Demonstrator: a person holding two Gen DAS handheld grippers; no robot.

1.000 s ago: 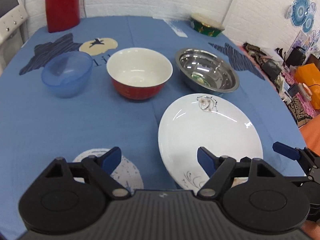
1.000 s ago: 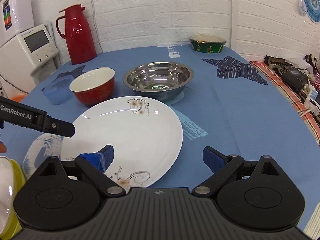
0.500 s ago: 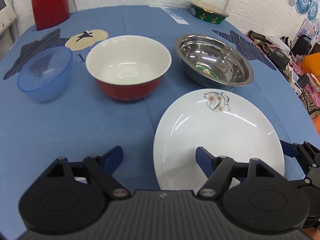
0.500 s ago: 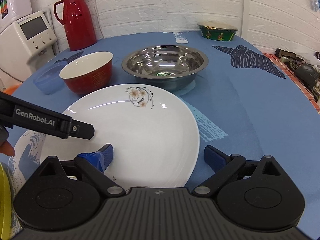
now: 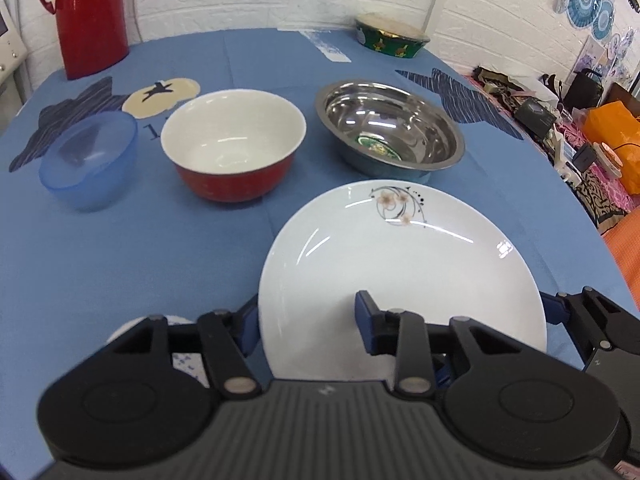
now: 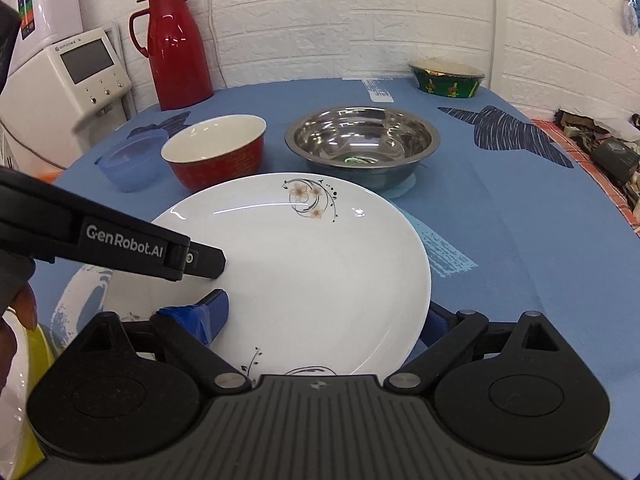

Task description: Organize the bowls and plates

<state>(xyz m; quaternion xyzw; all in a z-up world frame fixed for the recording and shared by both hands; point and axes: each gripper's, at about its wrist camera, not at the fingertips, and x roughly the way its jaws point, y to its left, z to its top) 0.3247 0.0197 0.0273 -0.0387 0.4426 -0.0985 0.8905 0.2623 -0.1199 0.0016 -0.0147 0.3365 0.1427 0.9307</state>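
Closer in than half a second ago, the left tool [image 5: 306,316] is now seen with the white plate's [image 5: 400,272] left rim between its two fingers. Its left finger is half hidden behind the plate's edge, while its right finger is laid over the white face. The gap has been narrowed a little but is kept fairly wide, and a firm pinch cannot be made out.

On the other side the right tool [image 6: 324,316] is set the same way. Its left finger is shown above the plate, its right finger is tucked behind the right rim, and its jaws are spread wide. The plate is thus bracketed at both near edges, low over the blue-clothed worktop [image 5: 120,260]. Whether it is lifted clear cannot be told.

Just beyond the plate three bowls are lined up in a row. A blue plastic bowl [image 5: 88,168] is seen at the left, a red bowl [image 5: 232,176] with a white inside in the middle, and a steel bowl [image 5: 388,132] at the right, very near the plate's flowered far rim. A green bowl [image 5: 390,40] is parked at the far edge by the brick wall, and a red jug [image 5: 90,20] is stood at the far left corner.
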